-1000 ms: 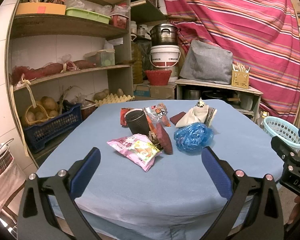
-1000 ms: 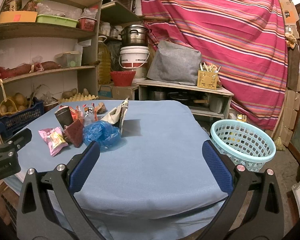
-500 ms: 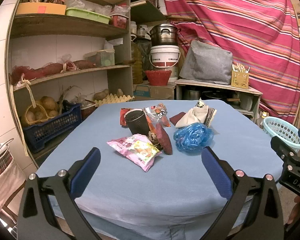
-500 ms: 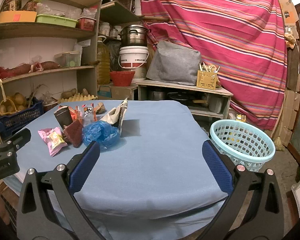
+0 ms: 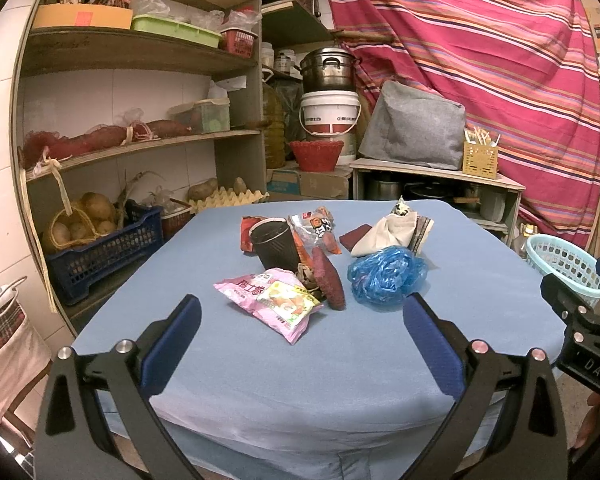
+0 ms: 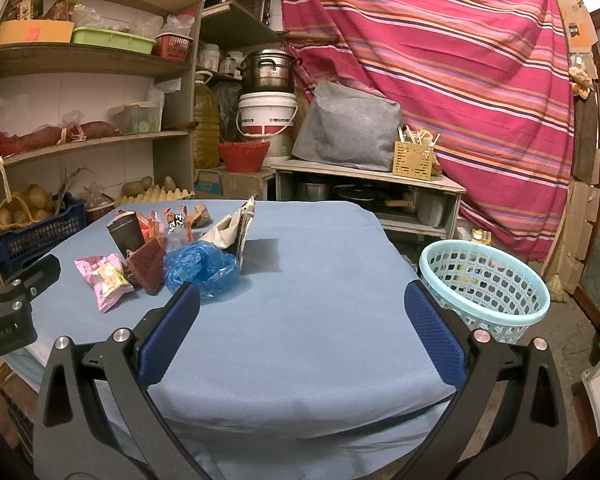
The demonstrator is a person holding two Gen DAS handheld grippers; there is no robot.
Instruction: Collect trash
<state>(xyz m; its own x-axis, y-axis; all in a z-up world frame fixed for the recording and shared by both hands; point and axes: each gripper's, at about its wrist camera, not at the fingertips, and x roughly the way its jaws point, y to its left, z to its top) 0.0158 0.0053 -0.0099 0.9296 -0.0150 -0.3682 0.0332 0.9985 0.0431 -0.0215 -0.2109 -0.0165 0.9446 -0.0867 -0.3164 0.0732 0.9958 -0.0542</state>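
Both tools hang short of the near table edge with nothing between their pads: the left gripper (image 5: 302, 322) stands spread wide and empty, and the right gripper (image 6: 302, 314) is equally wide and empty. No piece has been taken yet, so the step in hand looks like the first pick.

The trash sits in one cluster on the blue table (image 5: 300, 380), at about 12 o'clock from the left gripper and about 10 o'clock from the right one. The light blue basket (image 6: 484, 286) stands off the table's right side, at roughly 2 o'clock in the right wrist view, well apart from the pile.

To do the pick well, the left gripper should probably take the nearest piece, the pink snack packet (image 5: 274, 298), since it lies flat and clear at the front. Its long axis runs from about 10 o'clock to 4 o'clock in the left view, with one corner pointing toward the gripper. The jaws should close across the short width, low against the cloth, pinching a crimped edge without dragging the tablecloth.

The crumpled blue plastic bag (image 5: 386, 276) has no clear axis and suits the right gripper, being closest to it. The dark paper cup (image 5: 274, 242) stands upright, mouth up, touching wrappers behind it; it may tip if brushed.
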